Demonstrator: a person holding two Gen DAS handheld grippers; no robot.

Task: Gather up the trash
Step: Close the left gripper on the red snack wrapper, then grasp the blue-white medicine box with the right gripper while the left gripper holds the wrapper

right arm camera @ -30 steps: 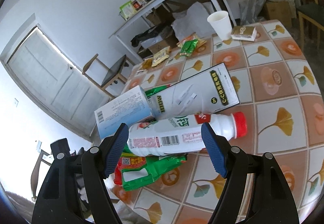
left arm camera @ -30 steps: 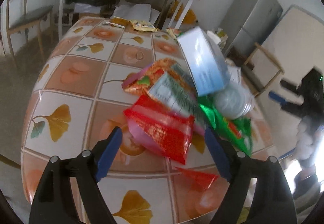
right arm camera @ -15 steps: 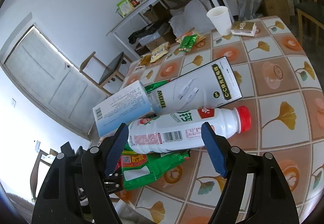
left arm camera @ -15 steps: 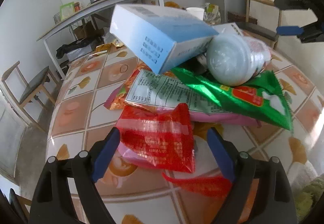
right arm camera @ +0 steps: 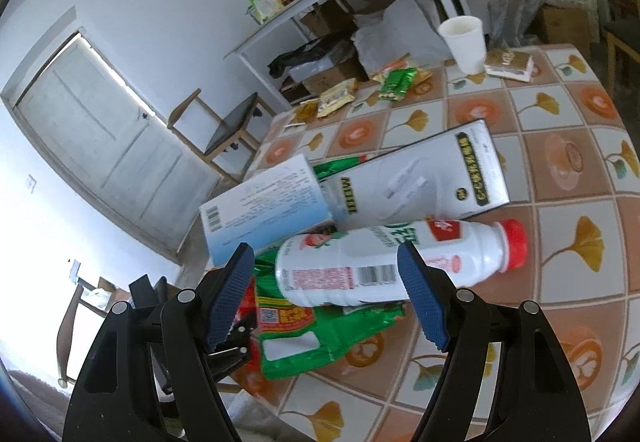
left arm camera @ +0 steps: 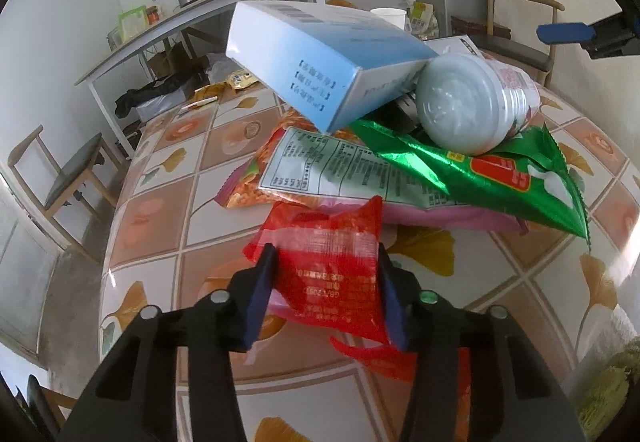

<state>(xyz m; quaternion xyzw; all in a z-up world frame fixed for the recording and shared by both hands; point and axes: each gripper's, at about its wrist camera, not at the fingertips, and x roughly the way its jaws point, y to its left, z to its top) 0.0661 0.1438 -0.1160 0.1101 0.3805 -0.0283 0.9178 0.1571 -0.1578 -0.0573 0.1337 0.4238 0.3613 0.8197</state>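
— Red plastic is sitting squarely between the left tongs [left arm camera: 324, 294]: the red wrapper [left arm camera: 332, 270] is lying at the near edge of the trash heap on the tiled surface [left arm camera: 156, 214], straight ahead of the blue pads, which are closing on its two sides and look to be just touching it.

— And the right tongs [right arm camera: 324, 290]?

— Hanging released and wide over the white bottle [right arm camera: 400, 262], whose long axis is running crosswise, red cap to the right. The left hand is the nearer one to a catch.

— What is staying hidden?

— The wrapper's lower edge, behind the tongs; the pink packet [left arm camera: 432, 214] under the pile; and whether the pads are gripping firmly is hard to judge.
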